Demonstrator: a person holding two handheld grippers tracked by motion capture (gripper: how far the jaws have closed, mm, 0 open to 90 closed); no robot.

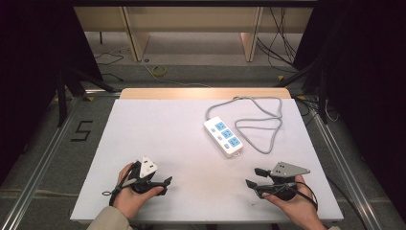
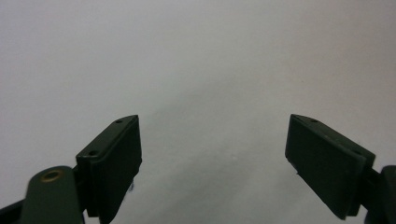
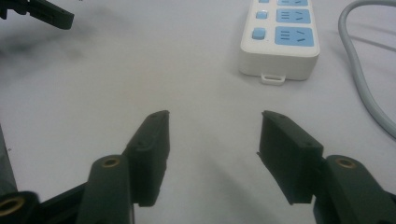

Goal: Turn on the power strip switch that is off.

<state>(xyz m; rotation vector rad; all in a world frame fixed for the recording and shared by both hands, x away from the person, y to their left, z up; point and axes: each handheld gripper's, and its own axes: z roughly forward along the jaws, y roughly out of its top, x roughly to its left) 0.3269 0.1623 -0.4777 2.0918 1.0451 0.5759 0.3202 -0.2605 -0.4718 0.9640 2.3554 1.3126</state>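
The right gripper (image 3: 214, 140) rests low over the white worktop (image 1: 158, 139) with its jaws spread wide and nothing between them. The power strip (image 3: 280, 39) lies ahead of it, well apart. The left gripper (image 2: 212, 154) also gapes empty.

A black numeral 5 (image 1: 82, 131) is marked on the grey floor (image 1: 43, 143) left of the table.
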